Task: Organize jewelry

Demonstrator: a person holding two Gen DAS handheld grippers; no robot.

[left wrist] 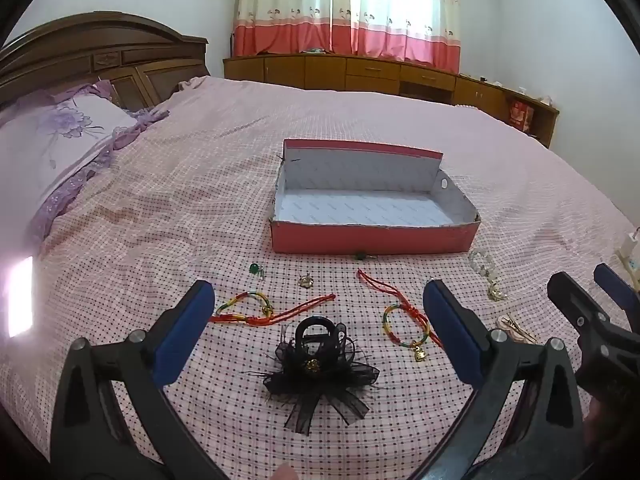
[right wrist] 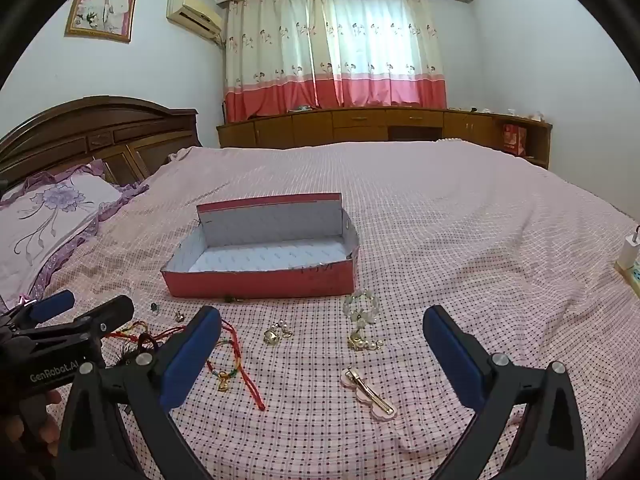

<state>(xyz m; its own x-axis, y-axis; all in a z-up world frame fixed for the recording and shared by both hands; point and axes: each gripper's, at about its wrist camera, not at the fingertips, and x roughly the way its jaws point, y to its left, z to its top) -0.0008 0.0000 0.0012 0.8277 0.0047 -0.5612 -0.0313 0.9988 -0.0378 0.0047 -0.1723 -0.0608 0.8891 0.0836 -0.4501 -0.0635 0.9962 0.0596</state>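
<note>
I've got both tools hovering low over the bed point(left wrist: 360, 120), tipped down toward its pink checked cover. My left hand-held gripper point(left wrist: 320, 332) is spread wide with nothing between its blue pads, and right in the gap lies the black bow hair clip point(left wrist: 320, 364), flat on the cover and untouched. Just beyond it I see a red cord bracelet with coloured beads point(left wrist: 256, 308) to the left and a second beaded bracelet with a gold charm point(left wrist: 406, 328) to the right, its red cord trailing away toward the box. Further out sit a green-stone ring point(left wrist: 255, 269) and a small gold piece point(left wrist: 306, 281). The red box point(left wrist: 372, 240) stands open behind all of it, lid tilted up at the back, its white inside bare, and a small green item point(left wrist: 362, 256) rests against its front wall. My right hand-held gripper point(right wrist: 322, 354) is also fully apart and holding nothing. Between its fingers I see the pink hair clip with a gold bar point(right wrist: 370, 394) nearest to me, then a gold and pearl piece point(right wrist: 276, 334), and the clear bead bracelet point(right wrist: 360, 306) with a pearl ornament point(right wrist: 364, 342) just in front of it, close to the box's right corner. At the far right edge a white charger point(right wrist: 630, 252) sits on the bed. The left tool shows at the left of the right view, with fingers of a hand point(right wrist: 44, 432) below it.
</note>
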